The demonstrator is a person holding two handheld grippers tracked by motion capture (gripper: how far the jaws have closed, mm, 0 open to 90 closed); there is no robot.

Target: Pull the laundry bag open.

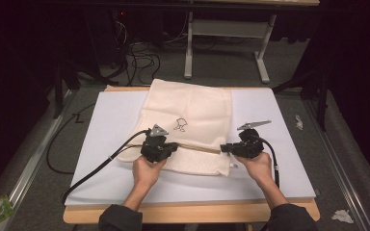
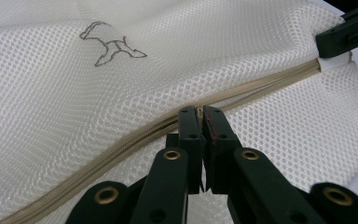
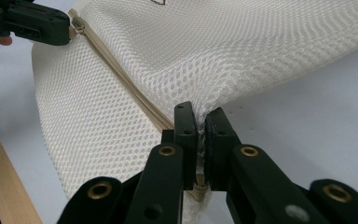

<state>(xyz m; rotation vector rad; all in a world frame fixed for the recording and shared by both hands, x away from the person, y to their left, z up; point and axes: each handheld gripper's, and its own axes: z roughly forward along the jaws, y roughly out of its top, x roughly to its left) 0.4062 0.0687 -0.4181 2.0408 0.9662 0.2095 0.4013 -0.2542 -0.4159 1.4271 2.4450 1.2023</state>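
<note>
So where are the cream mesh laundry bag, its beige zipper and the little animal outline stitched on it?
cream mesh laundry bag (image 1: 192,103): high view, on its upper mesh panel.
beige zipper (image 2: 135,135): left gripper view, midway along the closed zipper tape.
little animal outline (image 2: 109,46): left gripper view, on the figure's body.

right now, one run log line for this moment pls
left tongs: shut on zipper pull | right tongs: shut on mesh bag edge at zipper end | bag flat on table

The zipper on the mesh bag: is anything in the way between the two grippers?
Nothing visible. The left hand-held gripper pinches the zipper, the right hand-held gripper pinches the mesh bag edge at the zipper's end, and the zipper between them lies bare.
</note>
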